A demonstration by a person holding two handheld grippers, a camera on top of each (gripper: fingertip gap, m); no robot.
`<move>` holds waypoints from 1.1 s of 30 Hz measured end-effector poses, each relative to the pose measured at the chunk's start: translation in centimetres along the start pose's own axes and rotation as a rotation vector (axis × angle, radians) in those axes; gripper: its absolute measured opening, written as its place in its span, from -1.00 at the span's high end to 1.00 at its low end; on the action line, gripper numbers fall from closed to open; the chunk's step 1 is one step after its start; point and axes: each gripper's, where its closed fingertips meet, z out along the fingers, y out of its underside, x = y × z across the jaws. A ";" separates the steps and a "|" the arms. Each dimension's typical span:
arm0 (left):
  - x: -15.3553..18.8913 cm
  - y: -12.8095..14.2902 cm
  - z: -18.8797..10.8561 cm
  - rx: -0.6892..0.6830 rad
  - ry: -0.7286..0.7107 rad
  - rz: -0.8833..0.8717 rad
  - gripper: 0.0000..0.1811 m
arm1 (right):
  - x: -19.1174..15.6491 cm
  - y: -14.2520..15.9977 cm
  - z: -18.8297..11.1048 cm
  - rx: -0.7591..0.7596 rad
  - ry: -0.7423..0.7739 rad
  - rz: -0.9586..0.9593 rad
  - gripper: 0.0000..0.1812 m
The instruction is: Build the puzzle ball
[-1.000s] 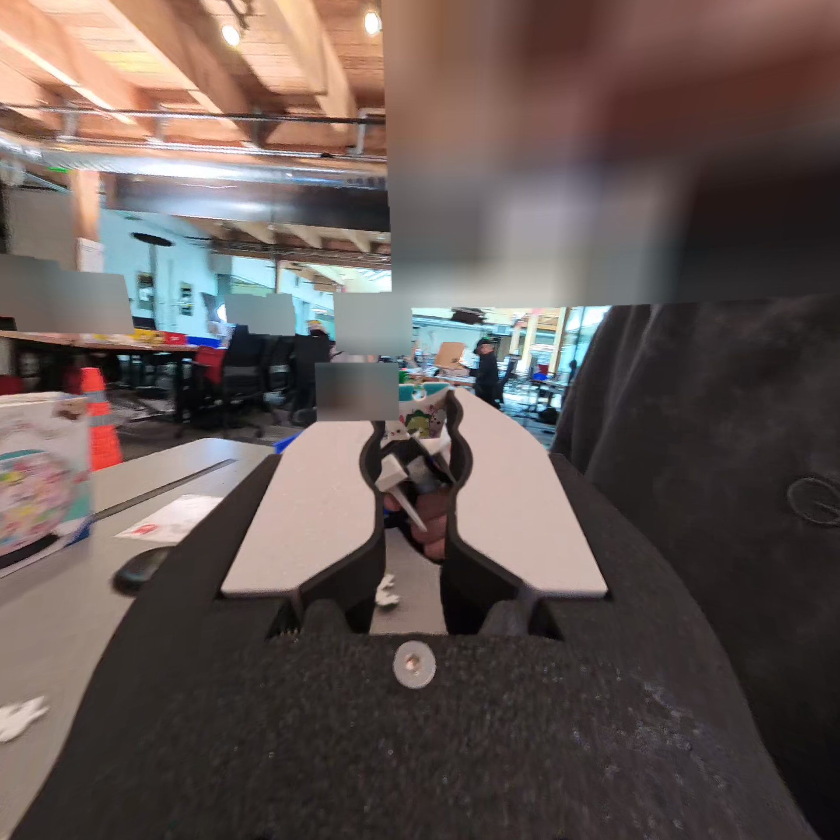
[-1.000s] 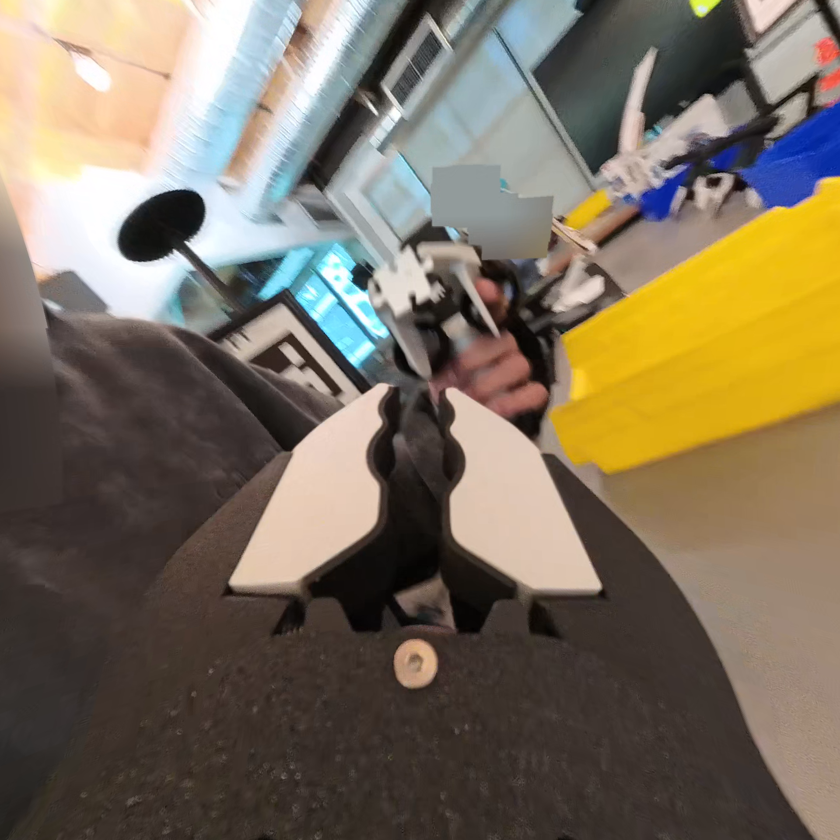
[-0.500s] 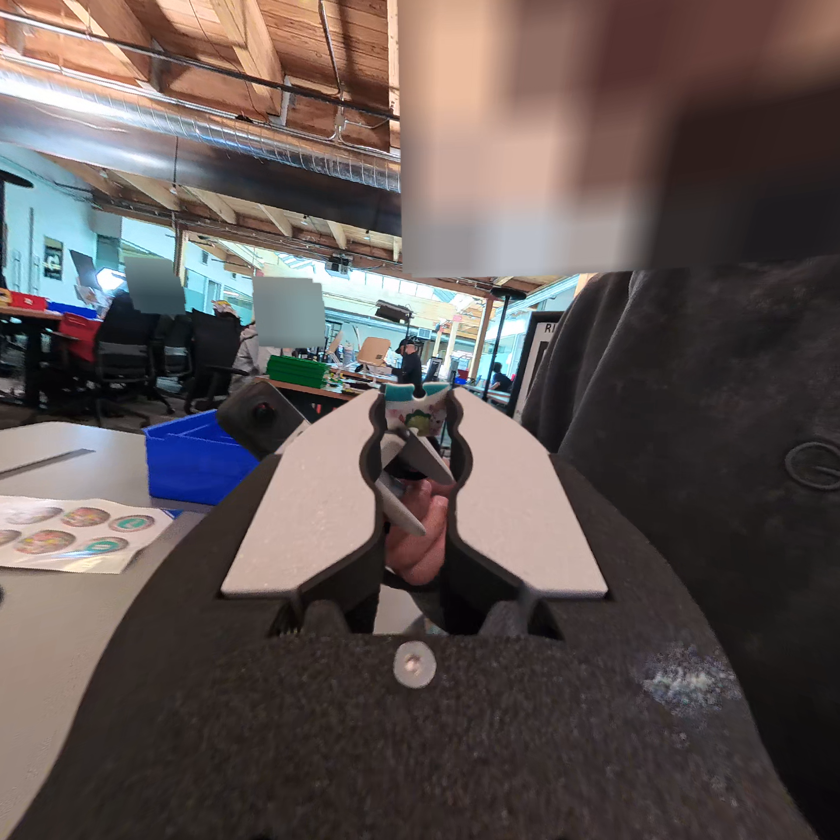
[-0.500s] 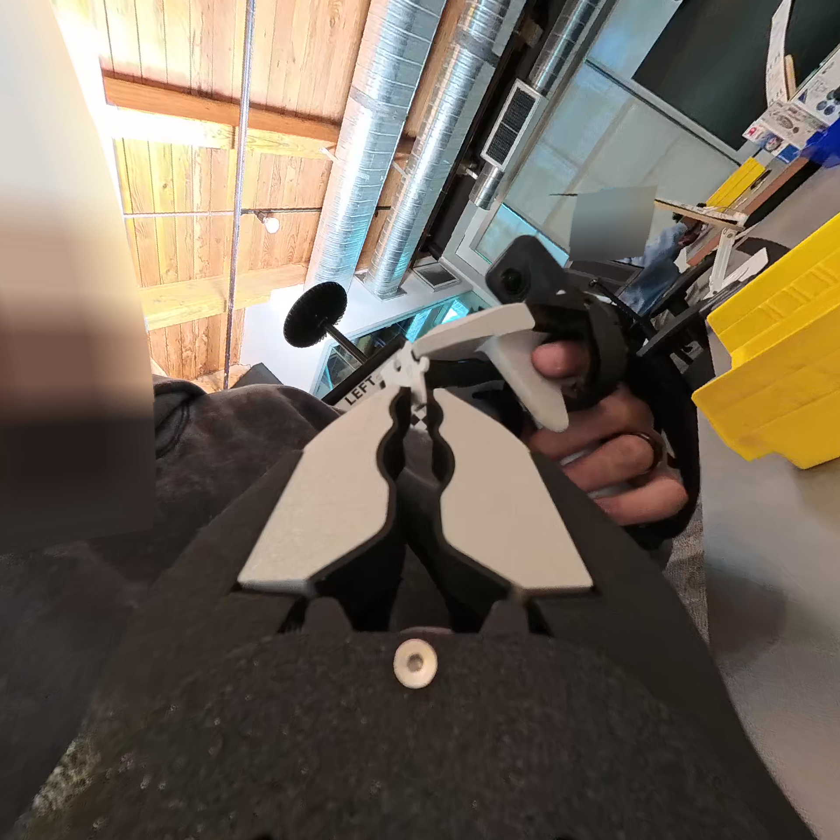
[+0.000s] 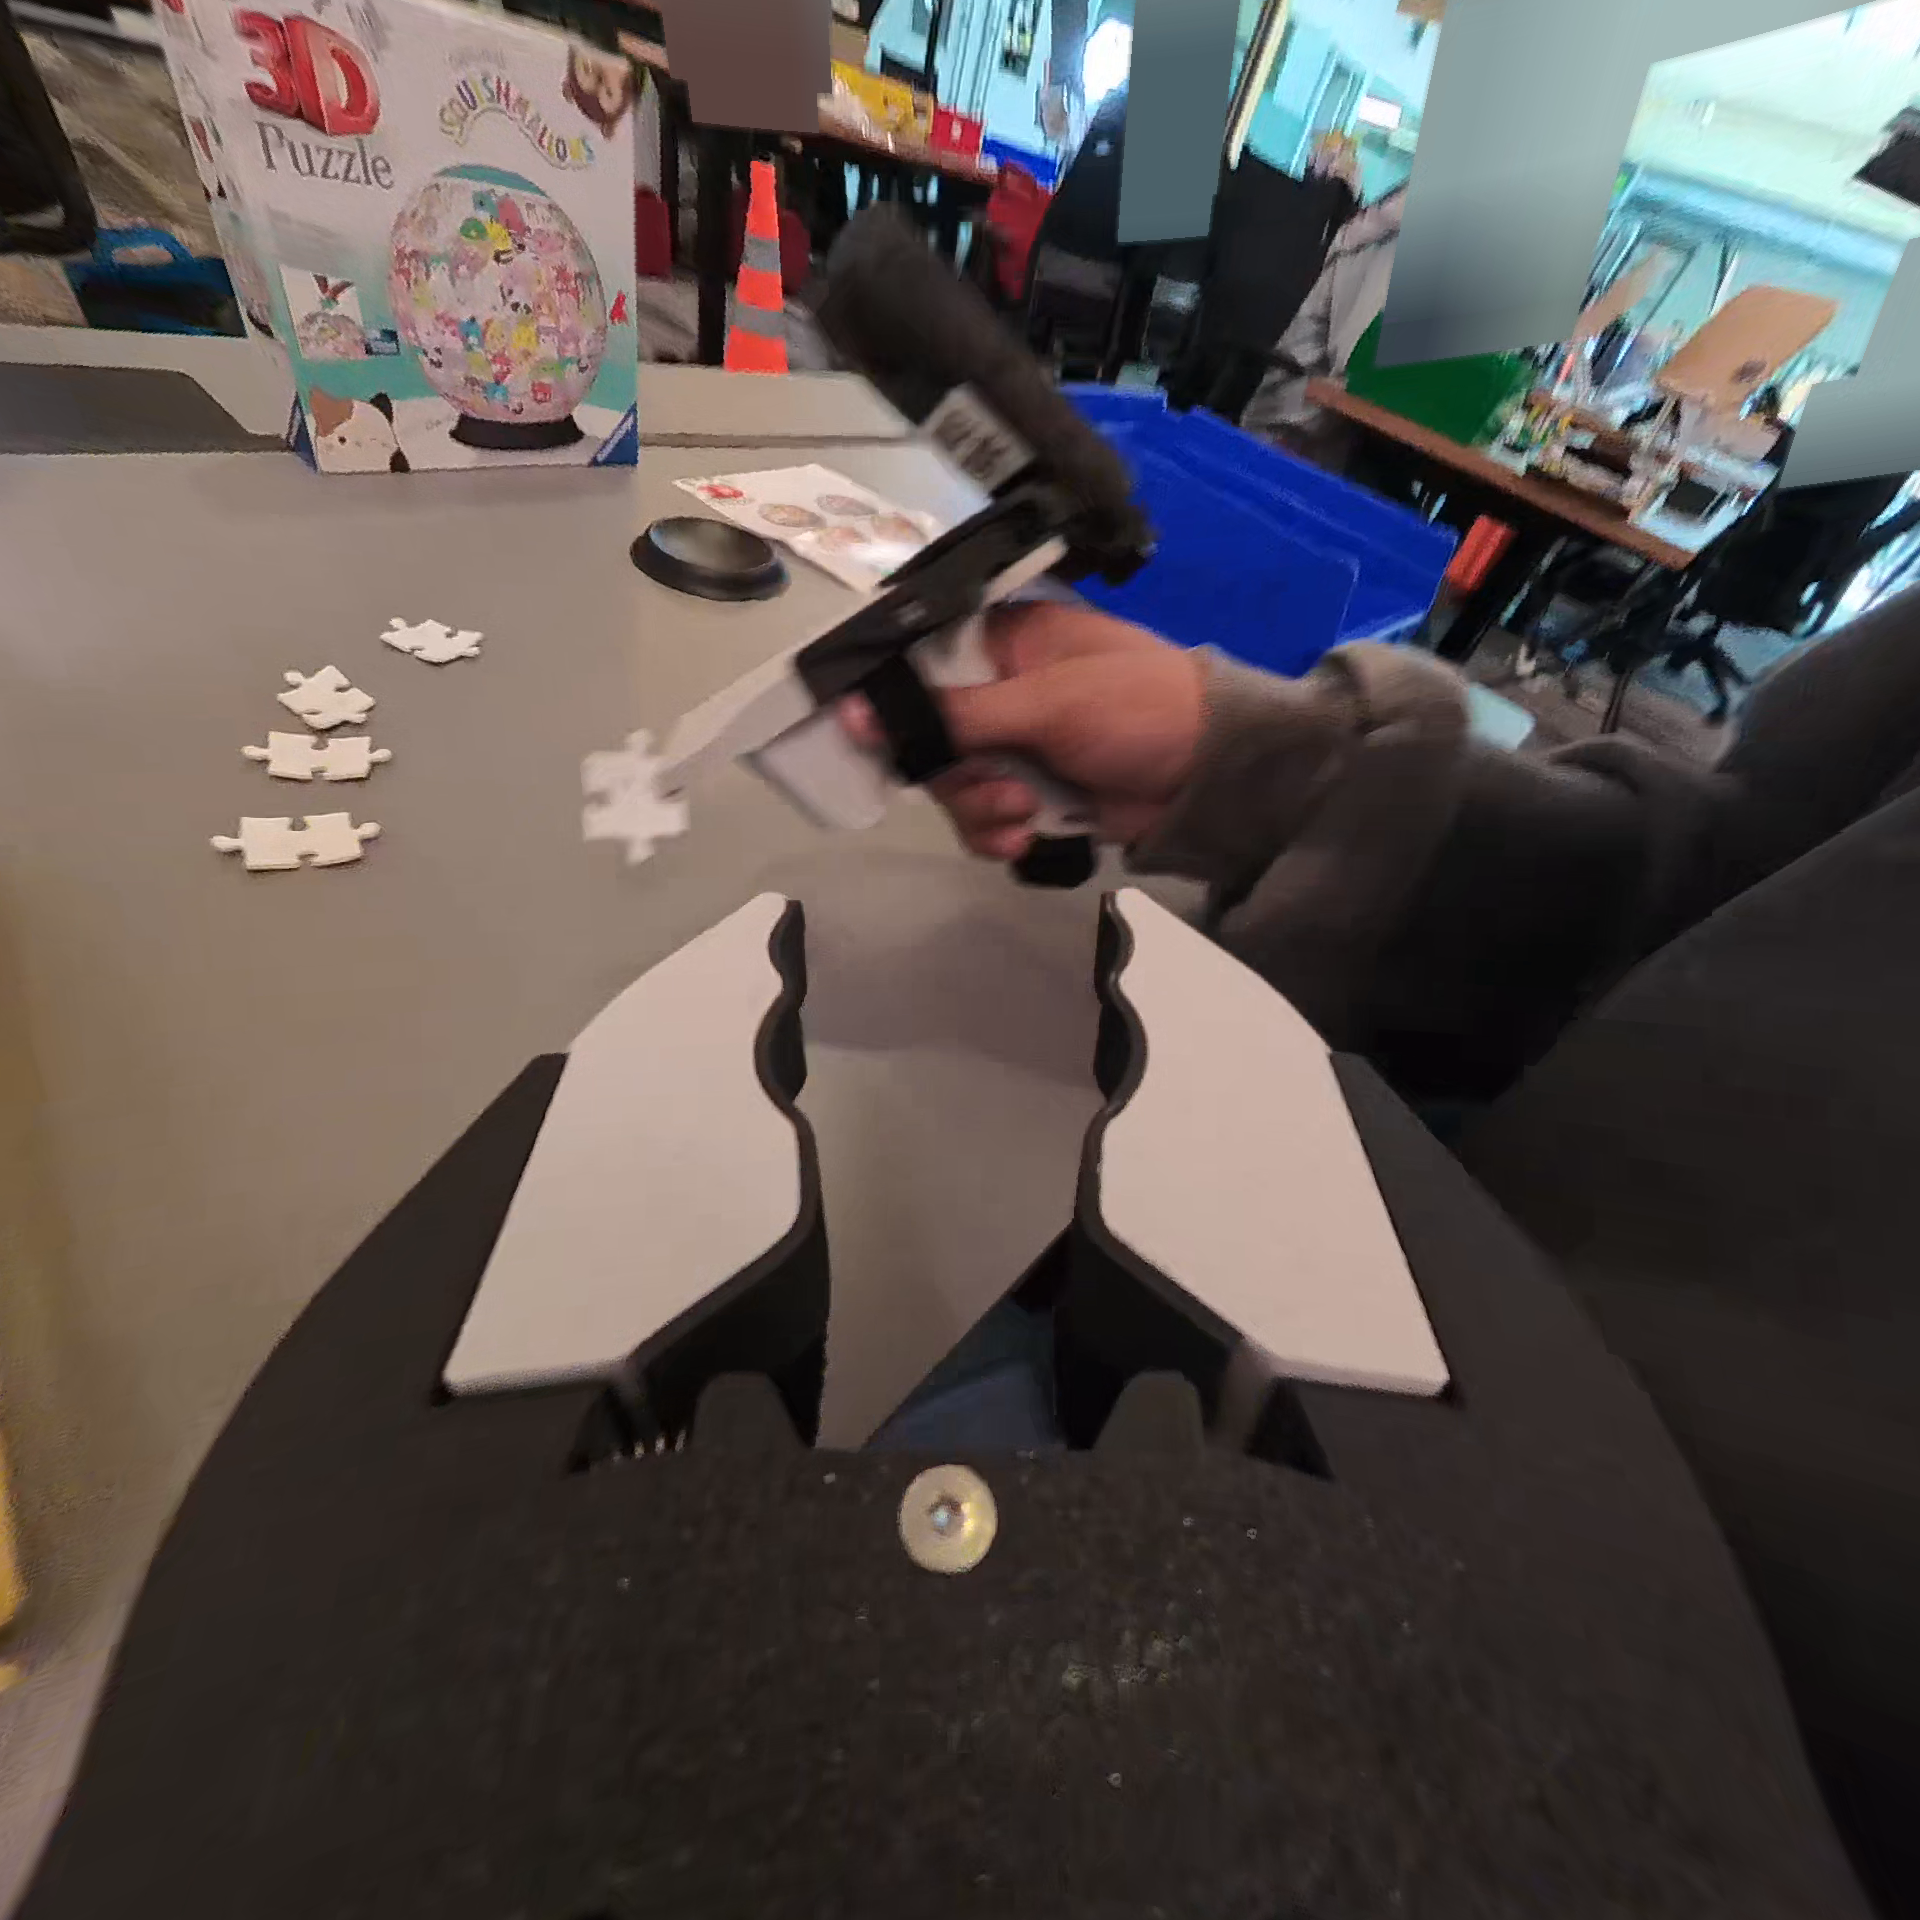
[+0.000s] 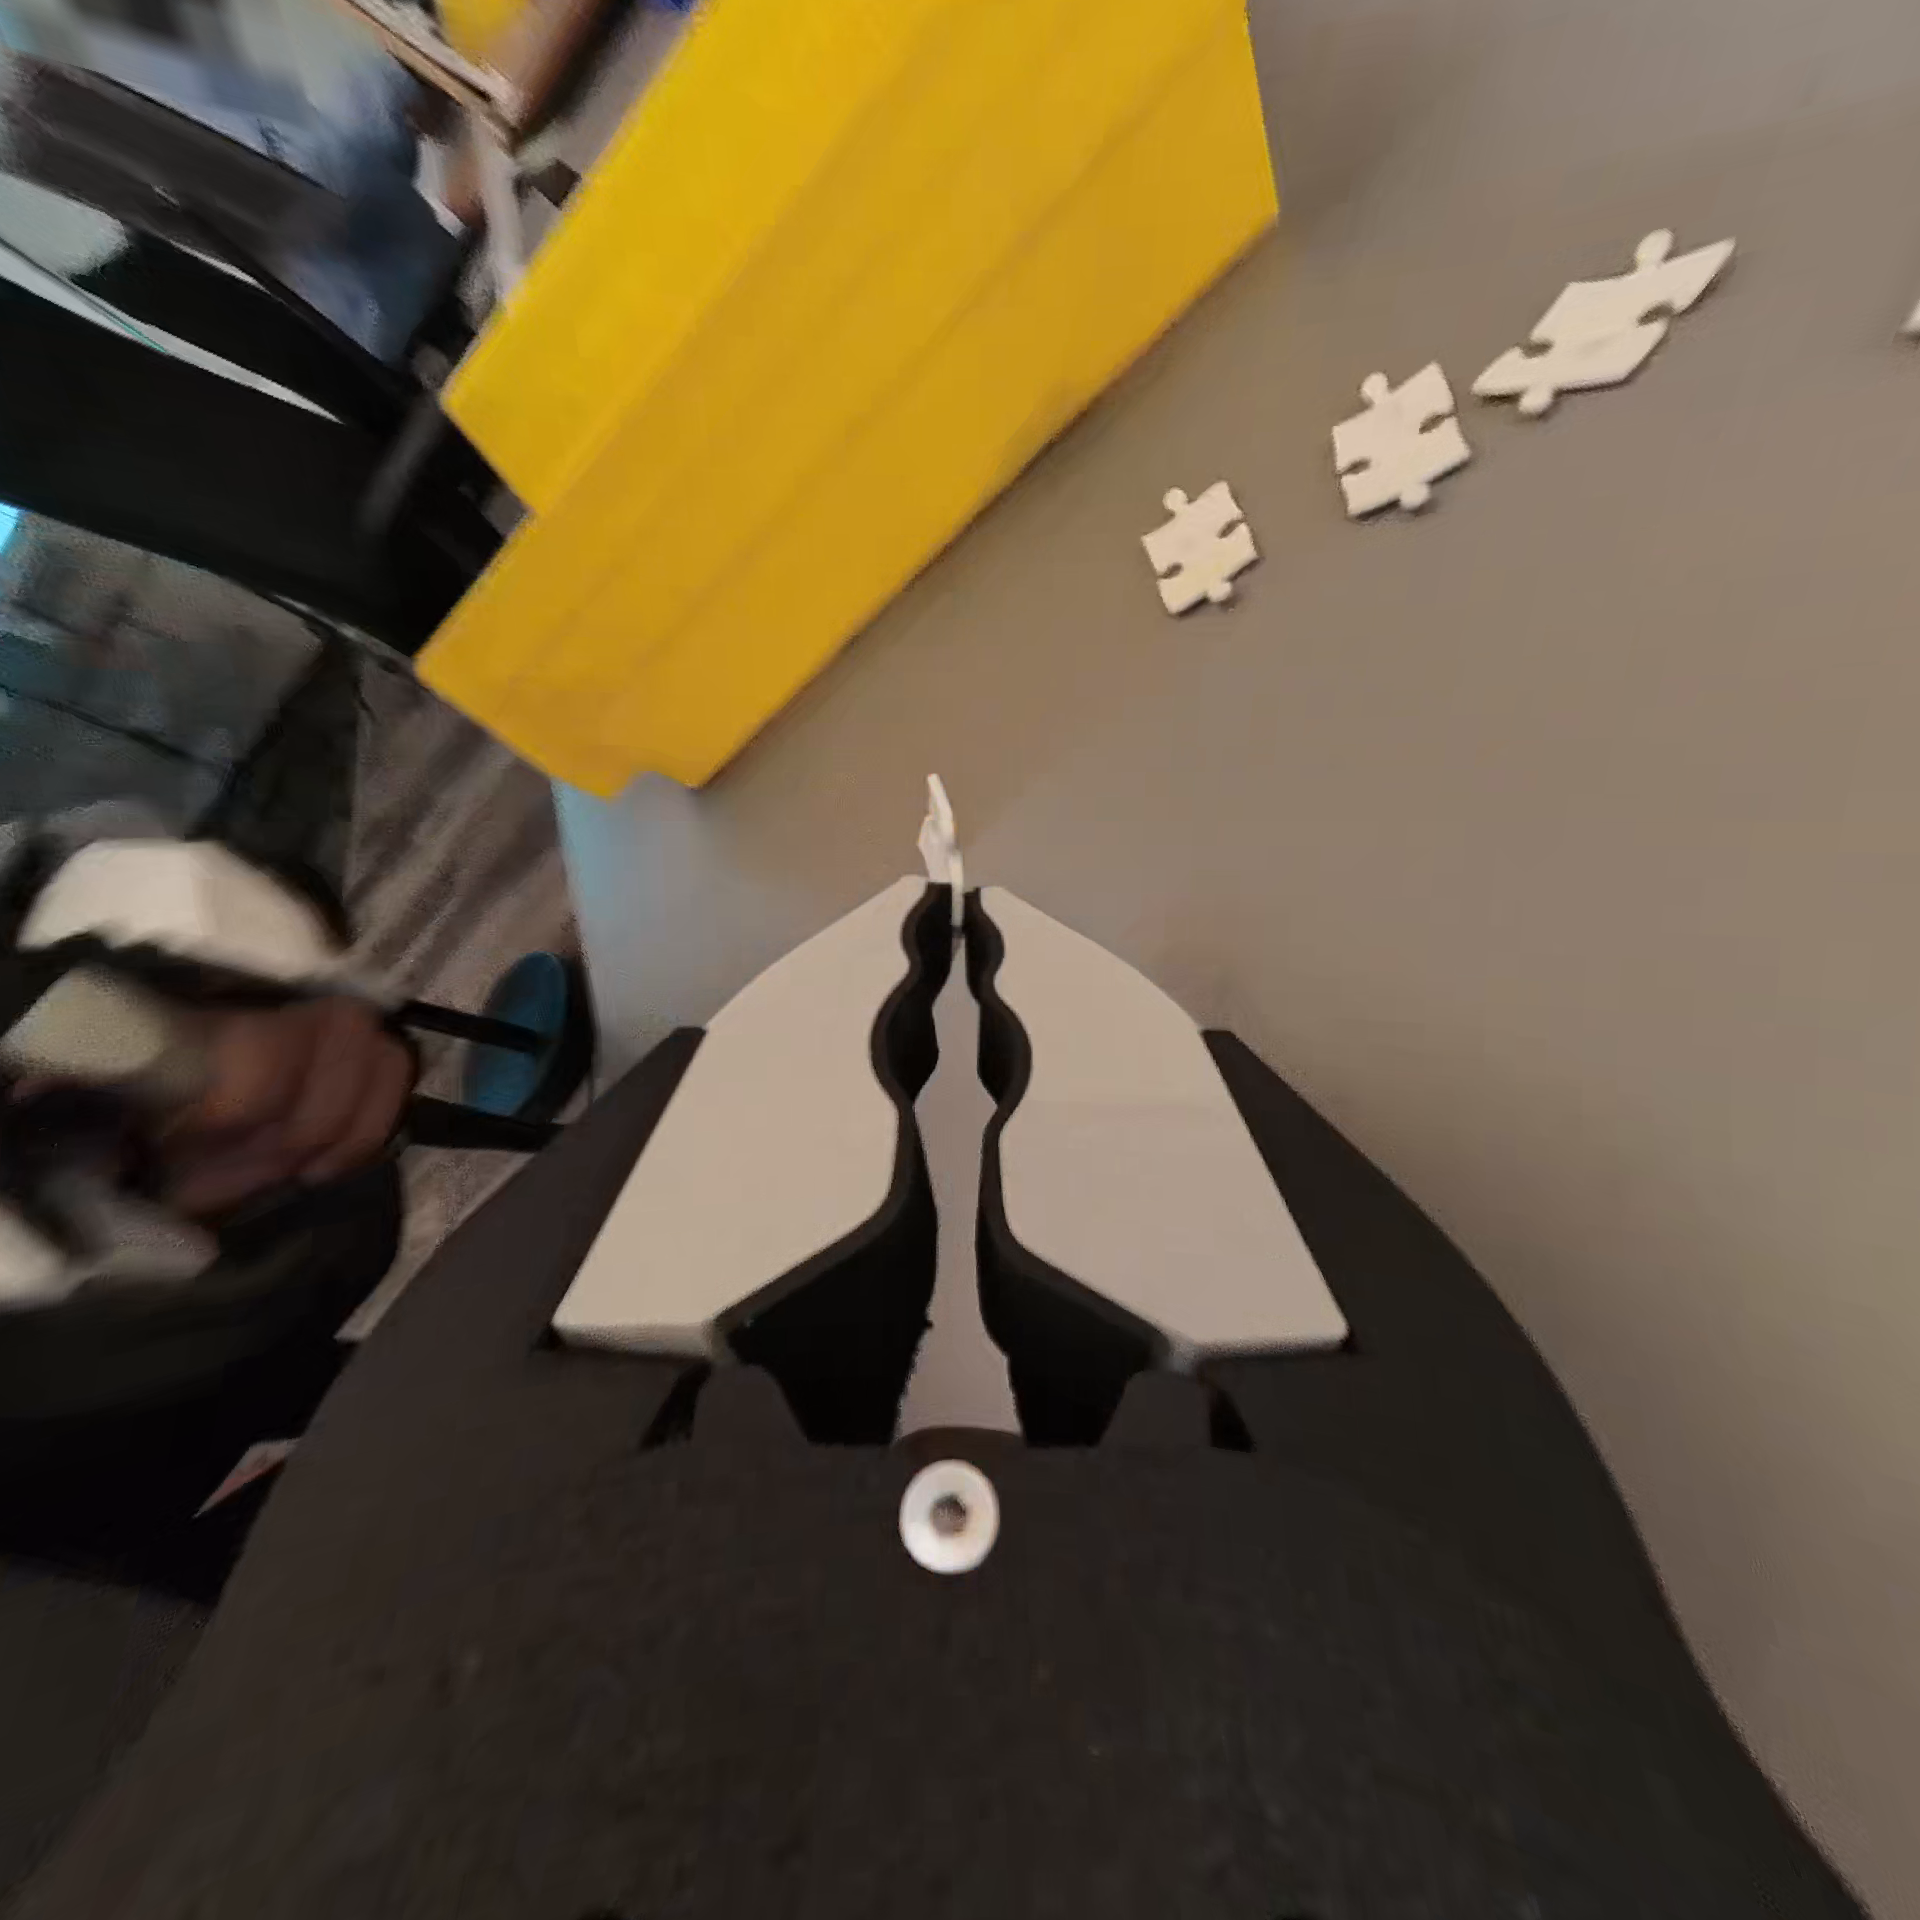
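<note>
- Right gripper [image 6: 956,902] pinches a piece [image 6: 943,831] edge-on; keep it clenched.
- Left gripper [image 5: 948,914], spread and empty, should take a loose piece [image 5: 296,840] beyond it.

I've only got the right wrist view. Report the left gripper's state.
Observer: The left gripper is open, its fingers wide apart with nothing between them, over bare table.
Operator: Describe the held piece. I only see it edge-on.
Observer: The left wrist view shows it flat: white, blurred, at the tip of the right gripper, above the table.
Operator: List what's farther back on the table.
Observer: A black ring sits beside a printed sheet. The puzzle box stands behind them to the left.
</note>
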 end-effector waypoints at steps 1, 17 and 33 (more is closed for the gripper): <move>0.4 0.0 0.1 0.036 0.003 -0.012 0.42 | 0.4 0.0 1.5 -0.028 0.009 0.012 0.97; -1.5 1.6 -0.1 0.075 0.027 -0.076 0.44 | 1.9 -2.2 10.4 -0.111 0.151 -0.037 0.96; -8.4 -1.9 -6.9 0.095 -0.217 -0.029 0.43 | -1.3 -3.4 2.6 0.009 0.104 -0.322 0.80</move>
